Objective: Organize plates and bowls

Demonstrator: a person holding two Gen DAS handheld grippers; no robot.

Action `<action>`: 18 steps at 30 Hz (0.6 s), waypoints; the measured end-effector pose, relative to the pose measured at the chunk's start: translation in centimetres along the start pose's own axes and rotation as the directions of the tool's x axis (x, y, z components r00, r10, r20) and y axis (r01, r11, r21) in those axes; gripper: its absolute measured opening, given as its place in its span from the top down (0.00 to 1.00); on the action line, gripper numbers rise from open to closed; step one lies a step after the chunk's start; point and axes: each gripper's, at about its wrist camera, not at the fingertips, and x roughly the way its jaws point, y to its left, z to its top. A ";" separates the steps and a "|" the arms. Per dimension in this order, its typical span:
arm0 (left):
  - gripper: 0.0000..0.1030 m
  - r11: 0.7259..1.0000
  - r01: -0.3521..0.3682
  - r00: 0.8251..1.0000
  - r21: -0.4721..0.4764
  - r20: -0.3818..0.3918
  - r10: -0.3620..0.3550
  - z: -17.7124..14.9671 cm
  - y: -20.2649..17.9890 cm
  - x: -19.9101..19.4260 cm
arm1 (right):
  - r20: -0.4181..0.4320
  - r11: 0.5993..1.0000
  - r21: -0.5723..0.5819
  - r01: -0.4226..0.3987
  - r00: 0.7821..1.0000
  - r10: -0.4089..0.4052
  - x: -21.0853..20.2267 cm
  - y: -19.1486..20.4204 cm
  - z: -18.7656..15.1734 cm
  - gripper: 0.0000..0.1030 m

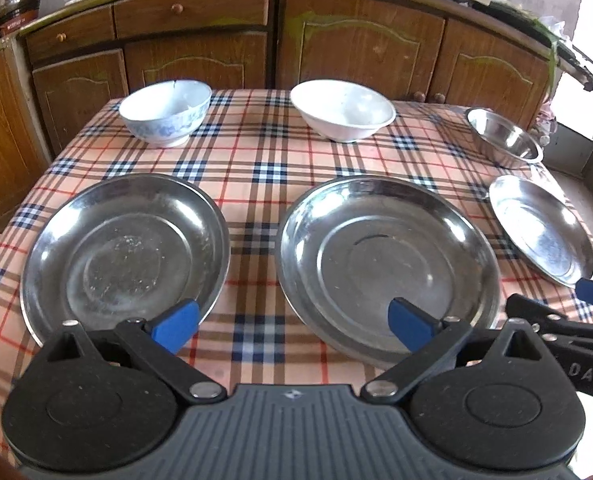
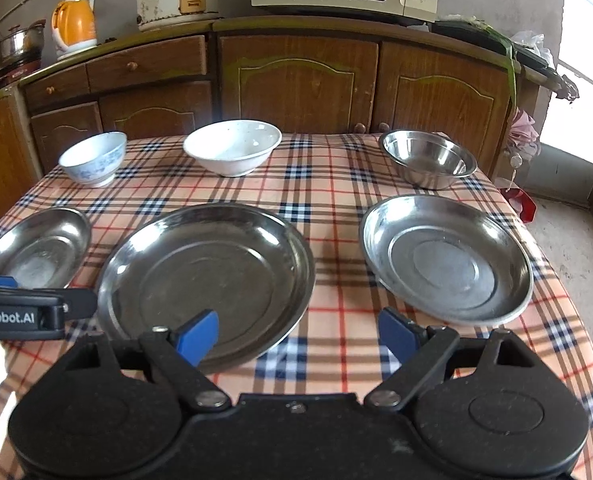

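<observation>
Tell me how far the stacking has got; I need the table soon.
Nothing stacked yet. Three steel plates and three bowls lie apart. The left hand-held gripper and right hand-held gripper are open, holding nothing. All sorting remains.

Had three plates in a row up front on the counter, three bowls lined up behind them.

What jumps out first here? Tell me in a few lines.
Three shiny steel plates line the near edge of the checked tablecloth, the largest plate in the middle. Behind them stand a blue-patterned bowl, a white bowl and a steel bowl. Both grippers, left and right, hover open and empty.
</observation>
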 end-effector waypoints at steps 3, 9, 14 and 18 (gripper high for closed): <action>0.05 1.000 -0.002 1.000 0.005 -0.029 0.002 0.5 0.1 1.4 | -0.016 1.000 -0.012 0.018 1.000 -0.018 1.6 -0.6 0.6 0.01; 0.12 1.000 0.013 0.998 0.003 -0.058 -0.013 1.3 0.3 3.5 | -0.059 1.000 -0.004 -0.012 0.998 0.012 4.7 -1.1 1.4 0.01; 0.12 0.999 0.016 0.999 0.037 -0.050 -0.014 2.2 -0.2 4.6 | -0.080 0.999 0.011 -0.044 0.996 0.045 6.8 -1.5 2.1 0.01; 0.14 0.998 0.011 0.999 0.059 -0.054 -0.007 2.9 -0.3 5.9 | -0.098 0.998 0.022 -0.058 0.993 0.060 8.1 -1.8 2.3 0.01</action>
